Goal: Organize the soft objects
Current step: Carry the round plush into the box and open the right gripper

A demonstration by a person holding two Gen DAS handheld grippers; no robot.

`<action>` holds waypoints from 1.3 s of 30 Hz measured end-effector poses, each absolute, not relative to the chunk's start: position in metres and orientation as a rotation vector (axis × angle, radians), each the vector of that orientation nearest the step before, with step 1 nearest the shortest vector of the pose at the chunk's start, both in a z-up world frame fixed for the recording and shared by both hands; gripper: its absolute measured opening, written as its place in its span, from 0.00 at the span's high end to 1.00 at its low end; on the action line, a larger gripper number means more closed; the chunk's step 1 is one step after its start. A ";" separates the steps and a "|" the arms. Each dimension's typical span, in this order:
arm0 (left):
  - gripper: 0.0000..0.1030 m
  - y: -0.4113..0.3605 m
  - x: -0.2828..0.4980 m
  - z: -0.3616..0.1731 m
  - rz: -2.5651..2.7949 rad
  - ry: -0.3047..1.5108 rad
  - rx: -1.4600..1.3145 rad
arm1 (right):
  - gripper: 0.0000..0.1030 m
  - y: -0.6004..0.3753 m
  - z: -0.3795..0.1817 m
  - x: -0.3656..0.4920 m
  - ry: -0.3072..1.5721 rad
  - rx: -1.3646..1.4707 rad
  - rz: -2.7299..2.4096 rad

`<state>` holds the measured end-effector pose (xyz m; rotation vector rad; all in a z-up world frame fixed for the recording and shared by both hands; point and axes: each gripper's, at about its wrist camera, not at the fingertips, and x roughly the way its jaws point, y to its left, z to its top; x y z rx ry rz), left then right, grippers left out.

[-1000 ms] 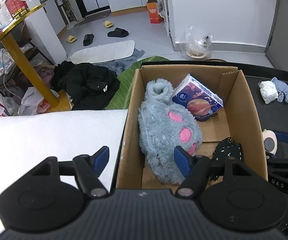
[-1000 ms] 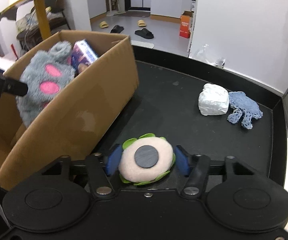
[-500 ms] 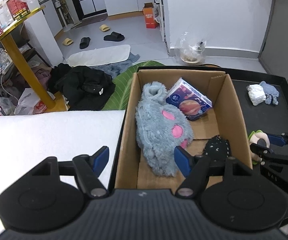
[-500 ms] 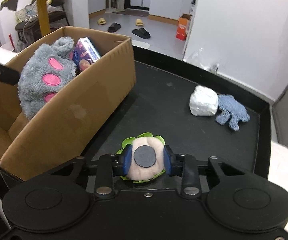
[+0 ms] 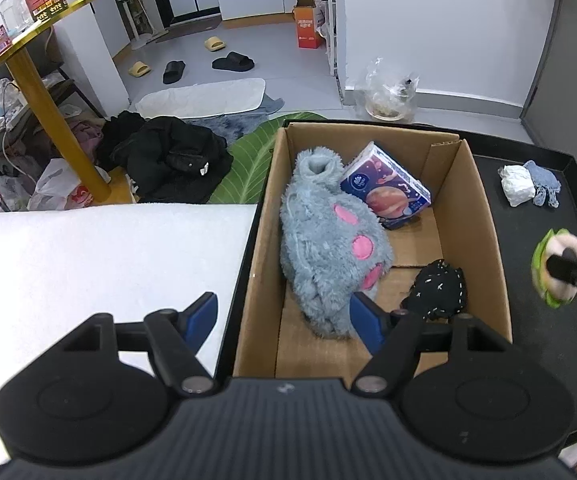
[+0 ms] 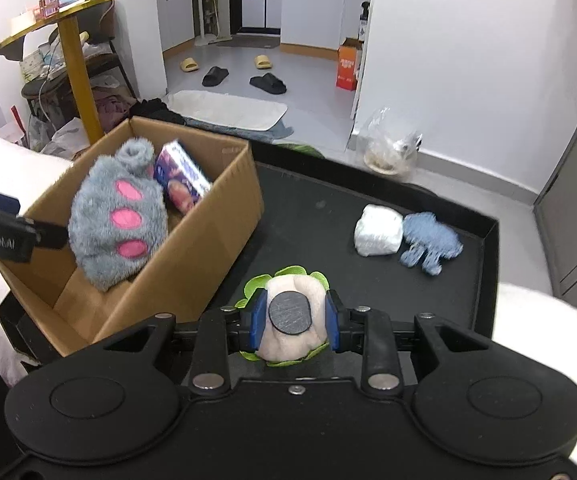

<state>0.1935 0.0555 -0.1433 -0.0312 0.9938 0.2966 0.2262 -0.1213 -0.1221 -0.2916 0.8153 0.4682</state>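
Note:
A cardboard box (image 5: 484,236) (image 6: 208,256) stands on a black tray (image 6: 320,216). In it lie a grey plush paw with pink pads (image 5: 328,244) (image 6: 116,216), a tissue pack (image 5: 388,192) (image 6: 182,184) and a black stitched soft piece (image 5: 440,292). My right gripper (image 6: 293,322) is shut on a cream and green plush flower (image 6: 288,332) (image 5: 554,272), lifted above the tray right of the box. My left gripper (image 5: 284,320) is open and empty over the box's near left edge. A white soft lump (image 6: 378,230) (image 5: 516,184) and a blue plush (image 6: 430,242) (image 5: 544,184) lie on the tray's far right.
A white towel surface (image 5: 100,256) lies left of the tray. Beyond are a gold-legged table (image 5: 48,92), dark clothes on the floor (image 5: 164,160), a mat and slippers (image 6: 240,76). A white wall (image 6: 468,60) stands behind the tray.
My right gripper closed on the plush flower and lifted it off the tray. My left gripper rose and drew back a little, staying open.

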 end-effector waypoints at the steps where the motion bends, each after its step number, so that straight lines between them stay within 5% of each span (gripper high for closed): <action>1: 0.31 0.056 0.193 -0.143 0.295 0.990 -0.036 | 0.71 -0.120 -0.120 0.228 0.812 -0.292 0.466; 18: 0.34 0.078 0.190 -0.145 0.310 0.984 -0.152 | 0.68 -0.068 -0.072 0.231 0.724 -0.337 0.509; 31: 0.76 0.097 0.192 -0.158 0.273 1.016 -0.249 | 0.66 -0.026 -0.082 0.231 0.751 -0.389 0.527; 39: 0.89 0.107 0.190 -0.159 0.282 1.006 -0.280 | 0.58 -0.020 -0.086 0.231 0.752 -0.390 0.523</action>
